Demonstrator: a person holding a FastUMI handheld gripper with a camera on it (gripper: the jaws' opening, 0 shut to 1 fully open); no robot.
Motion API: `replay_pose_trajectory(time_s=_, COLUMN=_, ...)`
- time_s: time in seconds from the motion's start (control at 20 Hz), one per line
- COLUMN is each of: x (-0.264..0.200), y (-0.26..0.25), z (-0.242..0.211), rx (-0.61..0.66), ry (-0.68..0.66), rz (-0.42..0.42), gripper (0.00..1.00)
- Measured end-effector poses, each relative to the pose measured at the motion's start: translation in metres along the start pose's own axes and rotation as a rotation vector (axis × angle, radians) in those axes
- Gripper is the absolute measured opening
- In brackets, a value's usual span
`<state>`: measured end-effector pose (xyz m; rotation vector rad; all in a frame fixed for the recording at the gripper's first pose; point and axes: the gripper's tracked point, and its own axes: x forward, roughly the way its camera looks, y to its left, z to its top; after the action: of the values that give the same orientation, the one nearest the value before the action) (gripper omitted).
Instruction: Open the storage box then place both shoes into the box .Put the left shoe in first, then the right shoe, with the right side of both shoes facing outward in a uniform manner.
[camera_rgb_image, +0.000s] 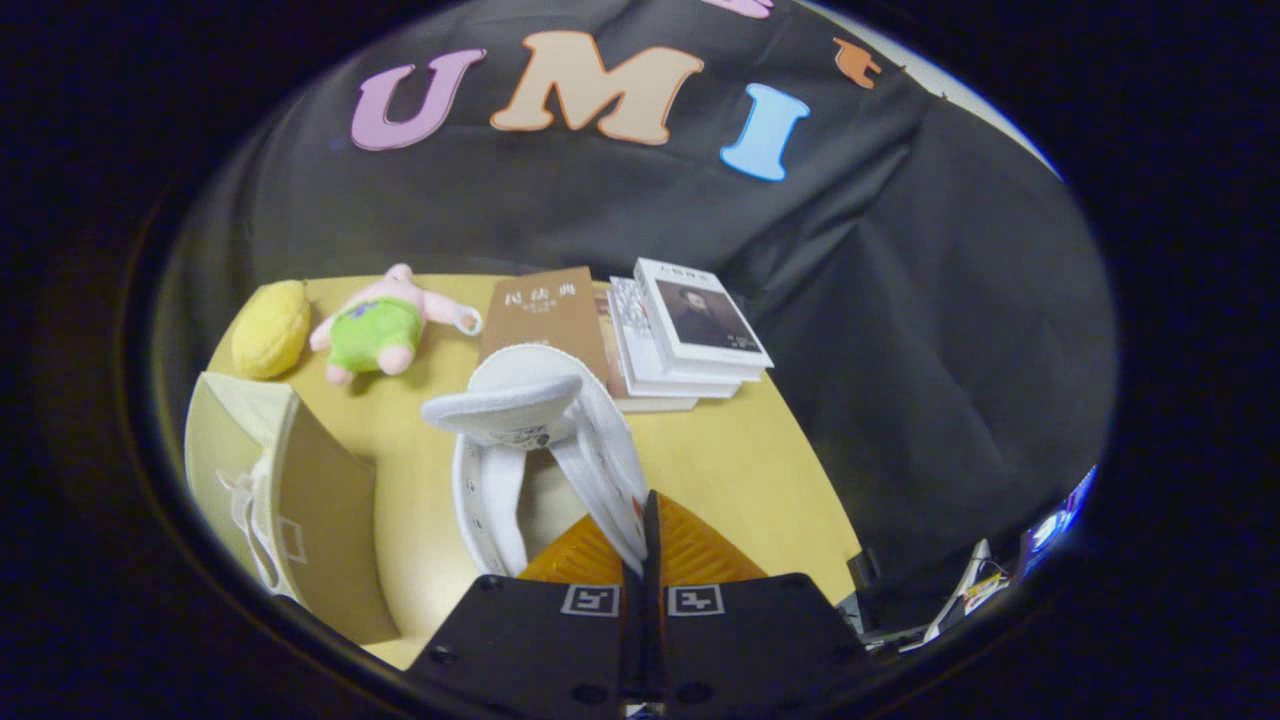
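The fingers (648, 535) pinch the collar edge of a white low-top sneaker (535, 440), which hangs above the yellow wooden tabletop (720, 460). To its left stands the open beige storage box (300, 490), another white shoe (250, 525) inside.

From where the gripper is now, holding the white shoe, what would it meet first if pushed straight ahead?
Probably the brown book just beyond the white shoe, which the gripper is shut on; depth is unclear.
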<state>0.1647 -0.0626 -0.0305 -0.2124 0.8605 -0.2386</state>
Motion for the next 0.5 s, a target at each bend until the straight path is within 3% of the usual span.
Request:
replay_pose_trajectory(time_s=0.25, x=-0.052, y=0.061, z=0.034, rx=0.004, ry=-0.082, rz=0.086, gripper=0.04)
replay_pose_trajectory(time_s=0.5, x=-0.091, y=0.15, z=0.028, rx=0.033, ry=-0.09, rz=0.225, gripper=0.03)
